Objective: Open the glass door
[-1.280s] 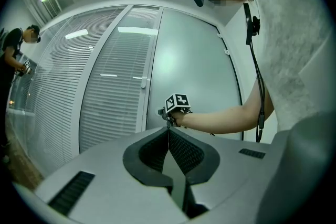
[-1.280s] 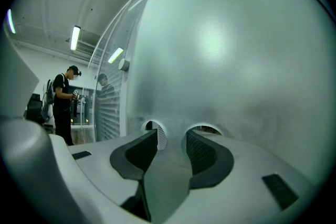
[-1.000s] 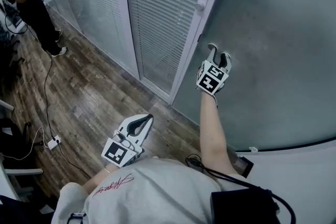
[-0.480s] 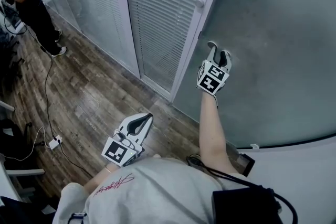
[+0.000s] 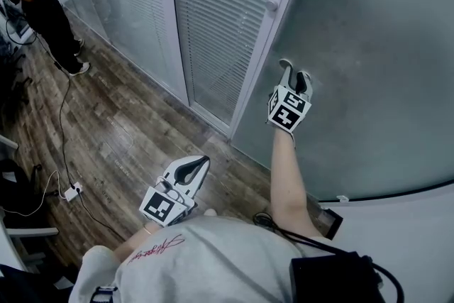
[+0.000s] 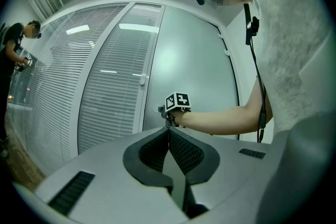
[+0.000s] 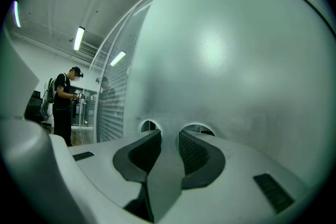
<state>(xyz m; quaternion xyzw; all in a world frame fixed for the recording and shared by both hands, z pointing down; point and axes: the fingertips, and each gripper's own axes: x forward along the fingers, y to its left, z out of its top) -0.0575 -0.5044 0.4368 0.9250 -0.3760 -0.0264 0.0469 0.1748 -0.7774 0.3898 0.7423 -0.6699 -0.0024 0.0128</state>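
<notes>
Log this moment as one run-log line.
task: open glass door | right gripper: at door, fingers closing, nothing between | left gripper: shut, empty

No wording can be read. The person's grey shirt (image 5: pixel 213 259) bears a short line of red cursive lettering (image 5: pixel 154 247), too small and slanted to make out. The marker cubes on the left gripper (image 5: pixel 201 162) and right gripper (image 5: pixel 295 69) carry only black-and-white square patterns.

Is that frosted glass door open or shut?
Shut: the frosted door sits flush against its white frame, with no gap showing.
</notes>
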